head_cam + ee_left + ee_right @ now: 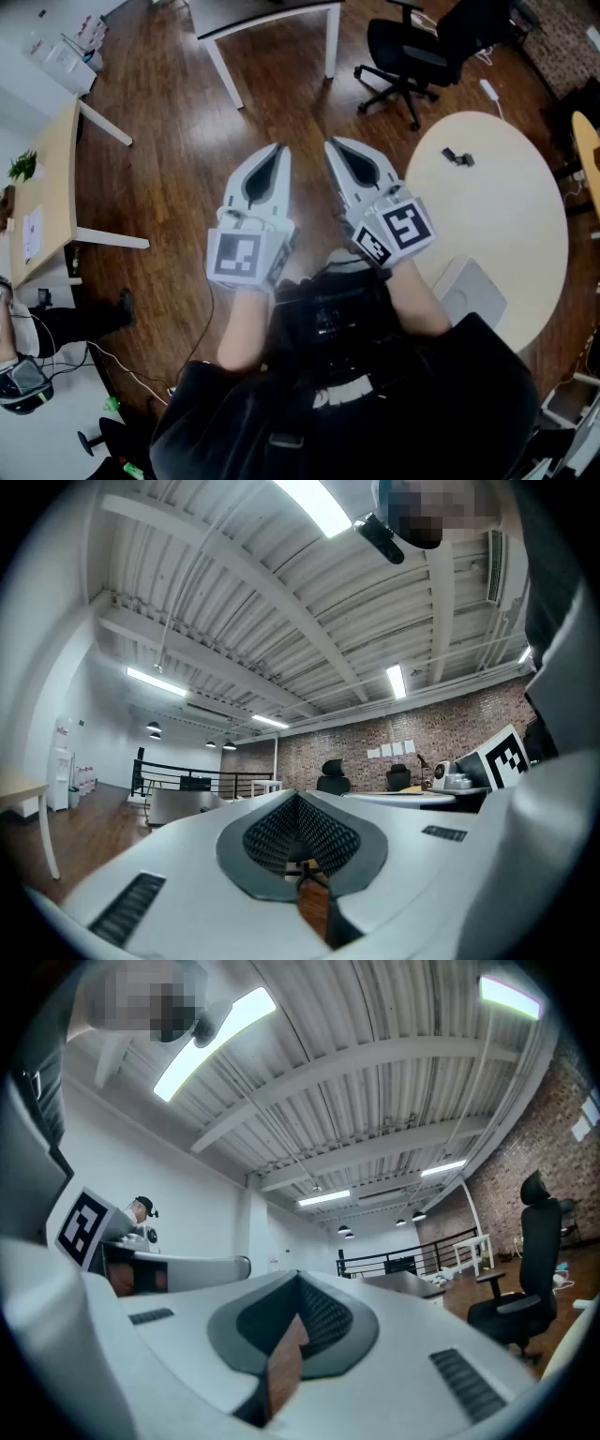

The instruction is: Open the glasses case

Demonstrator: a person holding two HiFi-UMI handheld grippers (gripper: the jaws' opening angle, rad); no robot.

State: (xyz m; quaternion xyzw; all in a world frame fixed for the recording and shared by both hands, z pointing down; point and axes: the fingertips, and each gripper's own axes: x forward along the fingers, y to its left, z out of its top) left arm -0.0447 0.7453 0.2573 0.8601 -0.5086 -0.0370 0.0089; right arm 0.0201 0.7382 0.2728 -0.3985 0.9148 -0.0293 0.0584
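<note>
Head view, tools: the left tool (278, 152) and right tool (334, 146) sit side by side at frame centre. Both are held level over the wooden floor (169, 178) and each has its jaws pressed together.
Head view, case: no glasses case can be made out. A small dark thing (457, 157) lies on the round table (511, 225) at upper right, too small to identify. A flat grey thing (471, 291) sits at the table's near edge.
Head view, step: the task looks not yet begun, since neither tool is near the table or touching anything.
Head view, next move: it probably calls for locating the case, swinging toward the table and spreading the jaws before any grip.
Left tool view, jaws: they are closed with nothing between the pads, and only floor shows through the gap lower down.
Left tool view, adds: a brick wall (441, 733) and ceiling lights, which the head view lacks, with the right tool's marker cube at right.
Right tool view, jaws: they are together and empty.
Right tool view, adds: a black office chair (525, 1274) at right and a railing (412, 1262) beyond. Neither tool view shows a case.
</note>
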